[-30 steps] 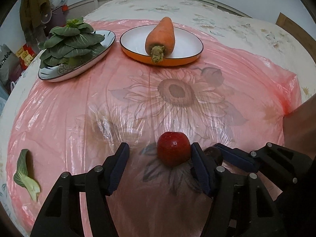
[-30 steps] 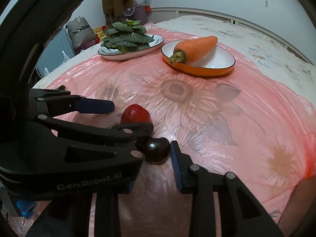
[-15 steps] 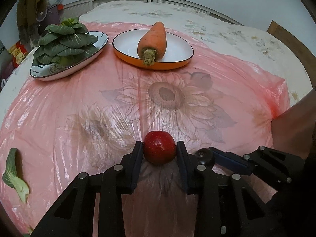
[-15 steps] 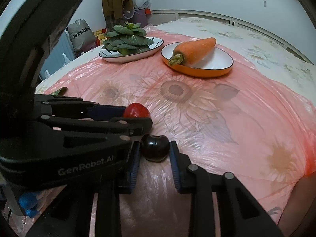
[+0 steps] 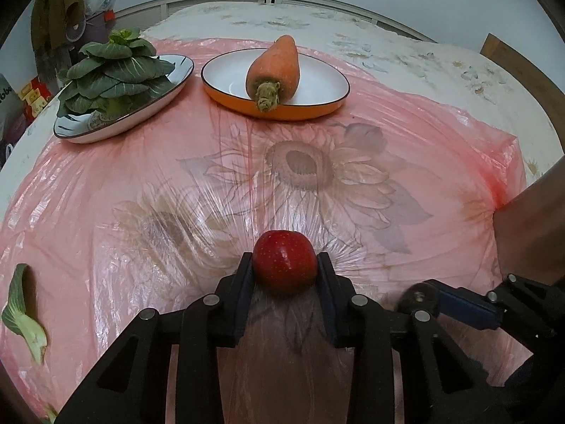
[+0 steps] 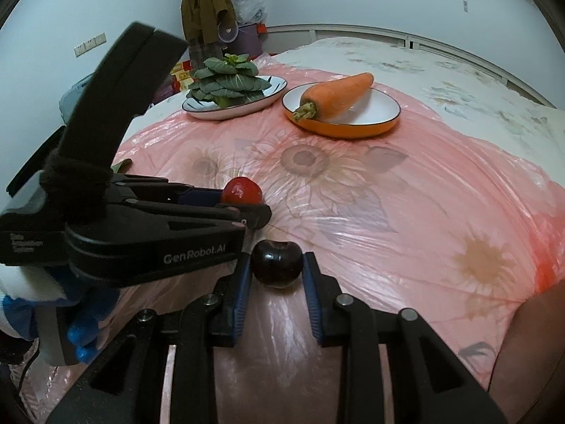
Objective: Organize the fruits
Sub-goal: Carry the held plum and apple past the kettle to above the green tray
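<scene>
My left gripper (image 5: 284, 269) is shut on a red apple-like fruit (image 5: 284, 260), held just above the pink plastic sheet (image 5: 141, 190). The same fruit (image 6: 241, 190) shows between the left gripper's fingers in the right wrist view. My right gripper (image 6: 277, 269) is shut on a dark cherry-like fruit (image 6: 277, 263), close to the right of the left gripper. In the left wrist view the right gripper's tip (image 5: 420, 296) sits at lower right and hides its fruit.
An orange-rimmed plate (image 5: 317, 84) with a carrot (image 5: 275, 67) stands at the back. A white plate (image 5: 176, 81) piled with bok choy (image 5: 113, 74) stands to its left. A loose bok choy piece (image 5: 23, 311) lies at the left edge. A brown board (image 5: 529, 219) stands at right.
The left gripper closed on the red fruit and the right gripper closed on the dark fruit. Both have lifted slightly and the view has drawn back from the plates.
</scene>
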`<state>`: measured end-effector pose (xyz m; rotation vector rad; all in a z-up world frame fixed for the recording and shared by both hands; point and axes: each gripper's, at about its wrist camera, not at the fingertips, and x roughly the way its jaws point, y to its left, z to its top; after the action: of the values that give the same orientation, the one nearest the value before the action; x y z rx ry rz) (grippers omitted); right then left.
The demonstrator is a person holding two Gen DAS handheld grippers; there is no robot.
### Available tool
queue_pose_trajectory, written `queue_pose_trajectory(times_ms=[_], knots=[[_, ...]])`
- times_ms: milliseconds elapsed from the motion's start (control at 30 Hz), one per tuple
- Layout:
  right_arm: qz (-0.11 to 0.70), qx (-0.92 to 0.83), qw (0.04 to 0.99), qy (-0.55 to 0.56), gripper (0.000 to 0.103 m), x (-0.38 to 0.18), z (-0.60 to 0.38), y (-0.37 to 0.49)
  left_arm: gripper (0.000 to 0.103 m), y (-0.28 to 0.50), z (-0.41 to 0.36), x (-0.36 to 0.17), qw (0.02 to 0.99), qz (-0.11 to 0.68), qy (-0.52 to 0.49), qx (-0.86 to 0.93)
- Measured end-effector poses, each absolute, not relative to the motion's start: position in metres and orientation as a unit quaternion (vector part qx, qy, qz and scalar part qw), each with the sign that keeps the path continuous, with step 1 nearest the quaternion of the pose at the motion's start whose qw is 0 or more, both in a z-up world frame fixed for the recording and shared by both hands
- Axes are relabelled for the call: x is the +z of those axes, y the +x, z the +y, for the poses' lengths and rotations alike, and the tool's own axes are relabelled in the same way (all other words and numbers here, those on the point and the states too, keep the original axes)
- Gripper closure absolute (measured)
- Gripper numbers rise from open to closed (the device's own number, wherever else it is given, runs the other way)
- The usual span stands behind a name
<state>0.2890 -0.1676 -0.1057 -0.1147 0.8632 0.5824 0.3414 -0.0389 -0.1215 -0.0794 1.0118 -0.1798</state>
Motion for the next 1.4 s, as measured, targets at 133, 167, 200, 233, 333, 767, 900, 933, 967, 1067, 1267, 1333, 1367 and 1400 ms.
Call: queue_pose_trajectory(times_ms=[133, 167, 200, 233, 333, 767, 900, 933, 967, 1067, 1267, 1333, 1367, 1400], knots=[[0.408, 0.277, 0.869, -0.044, 0.069, -0.1, -0.174, 0.282, 0.074, 0.339, -0.039, -0.117, 0.874, 0.478, -0.034, -0.085], [0.405, 0.277, 0.87, -0.041, 0.069, -0.097, -0.176, 0.279, 0.074, 0.338, -0.04, -0.116, 0.875, 0.476, -0.031, -0.084], [0.404, 0.277, 0.871, -0.038, 0.069, -0.095, -0.178, 0.276, 0.074, 0.337, -0.041, -0.114, 0.876, 0.473, -0.03, -0.084], [0.403, 0.277, 0.872, -0.035, 0.069, -0.094, -0.18, 0.273, 0.074, 0.335, -0.04, -0.111, 0.878, 0.47, -0.032, -0.083], [0.4, 0.274, 0.874, -0.023, 0.069, -0.088, -0.188, 0.262, 0.074, 0.332, -0.037, -0.104, 0.88, 0.467, -0.043, -0.081], [0.4, 0.251, 0.882, -0.005, 0.069, -0.068, -0.216, 0.198, 0.074, 0.277, -0.042, -0.067, 0.891, 0.443, -0.033, -0.095], [0.398, 0.24, 0.885, 0.005, 0.069, -0.062, -0.229, 0.173, 0.074, 0.248, -0.048, -0.055, 0.893, 0.438, -0.02, -0.099], [0.399, 0.237, 0.886, 0.009, 0.069, -0.061, -0.231, 0.168, 0.074, 0.241, -0.05, -0.053, 0.893, 0.437, -0.019, -0.101], [0.399, 0.232, 0.887, 0.013, 0.069, -0.06, -0.235, 0.162, 0.074, 0.234, -0.052, -0.051, 0.893, 0.437, -0.016, -0.103], [0.399, 0.219, 0.89, 0.018, 0.069, -0.057, -0.245, 0.146, 0.074, 0.21, -0.062, -0.045, 0.896, 0.431, 0.0, -0.104], [0.405, 0.196, 0.892, 0.032, 0.069, -0.054, -0.266, 0.11, 0.074, 0.162, -0.082, -0.04, 0.897, 0.427, 0.026, -0.113], [0.407, 0.19, 0.893, 0.035, 0.069, -0.053, -0.271, 0.099, 0.074, 0.146, -0.09, -0.038, 0.897, 0.425, 0.032, -0.117], [0.409, 0.186, 0.893, 0.035, 0.069, -0.052, -0.274, 0.092, 0.074, 0.142, -0.093, -0.037, 0.897, 0.424, 0.034, -0.119], [0.409, 0.183, 0.893, 0.035, 0.069, -0.052, -0.277, 0.087, 0.074, 0.136, -0.096, -0.037, 0.897, 0.424, 0.037, -0.12]])
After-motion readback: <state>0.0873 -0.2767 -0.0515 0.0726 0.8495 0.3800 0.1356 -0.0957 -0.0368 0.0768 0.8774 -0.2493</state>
